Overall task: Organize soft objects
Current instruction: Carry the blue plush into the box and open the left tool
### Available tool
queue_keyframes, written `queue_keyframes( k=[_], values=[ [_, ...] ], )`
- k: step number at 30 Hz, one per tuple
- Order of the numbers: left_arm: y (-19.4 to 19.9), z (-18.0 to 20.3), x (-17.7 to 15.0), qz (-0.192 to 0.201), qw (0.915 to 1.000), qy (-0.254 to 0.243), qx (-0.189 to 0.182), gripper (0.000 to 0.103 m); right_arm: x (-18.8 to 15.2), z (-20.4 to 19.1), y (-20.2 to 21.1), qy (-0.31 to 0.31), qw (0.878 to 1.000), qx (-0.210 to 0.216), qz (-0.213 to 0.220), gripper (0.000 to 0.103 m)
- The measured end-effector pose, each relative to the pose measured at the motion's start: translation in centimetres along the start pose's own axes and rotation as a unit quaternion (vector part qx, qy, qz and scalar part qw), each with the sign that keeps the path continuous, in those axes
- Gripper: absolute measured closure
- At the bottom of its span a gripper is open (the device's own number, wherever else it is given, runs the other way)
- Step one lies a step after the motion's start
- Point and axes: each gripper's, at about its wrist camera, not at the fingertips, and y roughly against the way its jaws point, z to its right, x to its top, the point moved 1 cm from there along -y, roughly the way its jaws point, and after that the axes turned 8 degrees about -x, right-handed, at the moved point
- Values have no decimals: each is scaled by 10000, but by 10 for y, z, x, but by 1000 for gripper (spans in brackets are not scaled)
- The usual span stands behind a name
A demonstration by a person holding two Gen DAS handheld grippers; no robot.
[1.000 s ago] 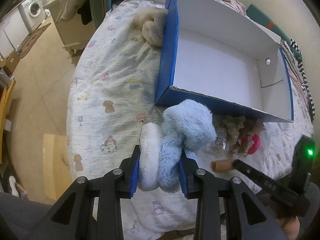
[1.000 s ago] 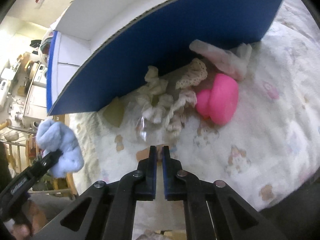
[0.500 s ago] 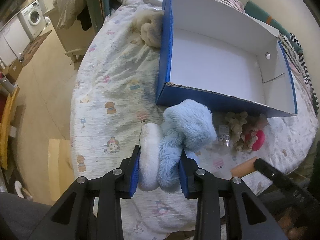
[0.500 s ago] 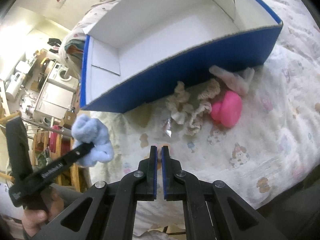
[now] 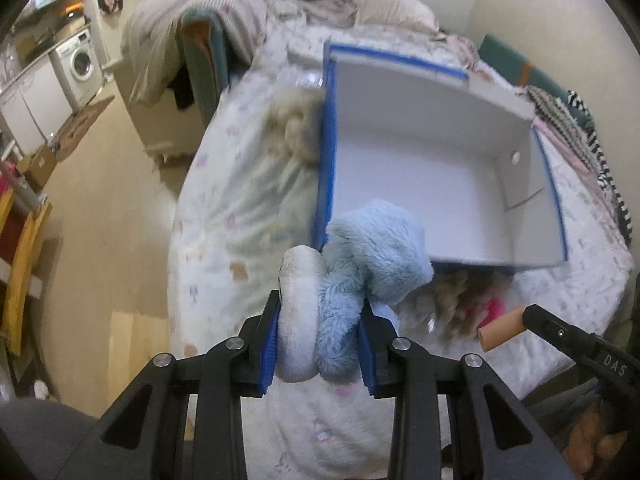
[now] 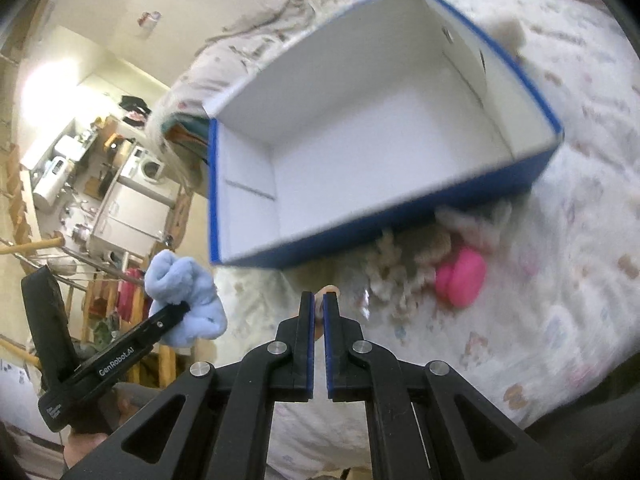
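Patterned bed (image 5: pixel 248 216) carries a blue box (image 5: pixel 440 184); at its 7 o'clock corner, a blue-and-white plush toy (image 5: pixel 352 280) sits clamped in the left gripper (image 5: pixel 320 344) fingers. Right gripper (image 6: pixel 316 304) fingers pressed together on a tan tube (image 5: pixel 502 328).

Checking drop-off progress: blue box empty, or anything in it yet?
Empty. Both wrist views show the blue box with bare white floor and walls; the blue plush sits clamped in the left gripper.

washing machine (image 5: pixel 82 65), wooden floor (image 5: pixel 108 216), striped blanket (image 5: pixel 576 132)
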Motion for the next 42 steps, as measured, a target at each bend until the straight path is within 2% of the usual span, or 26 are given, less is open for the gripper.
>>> queue_keyframes(
  k=[10,20,28,33,36,42],
  values=[
    [6,34,60,261,9992,-305,-88,73,60,-6,18,203,9990,-30,399,97],
    [-46,61,93,60,9978,-657,25,73,113,13,-11,136,9984,-286,471,97],
    [-93,68,89,12,9964,-838,123,73,115,27,-46,72,9986,-455,242,97],
    [-119,65,80,-213,9970,-737,99,73,111,30,-64,150,9980,-621,8,97],
    [-127,65,76,-240,9955,-895,187,73,109,26,-71,220,9975,-661,-85,97],
    [-137,61,72,-457,9955,-826,97,72,104,20,-84,457,9956,-760,-288,97]
  ],
)
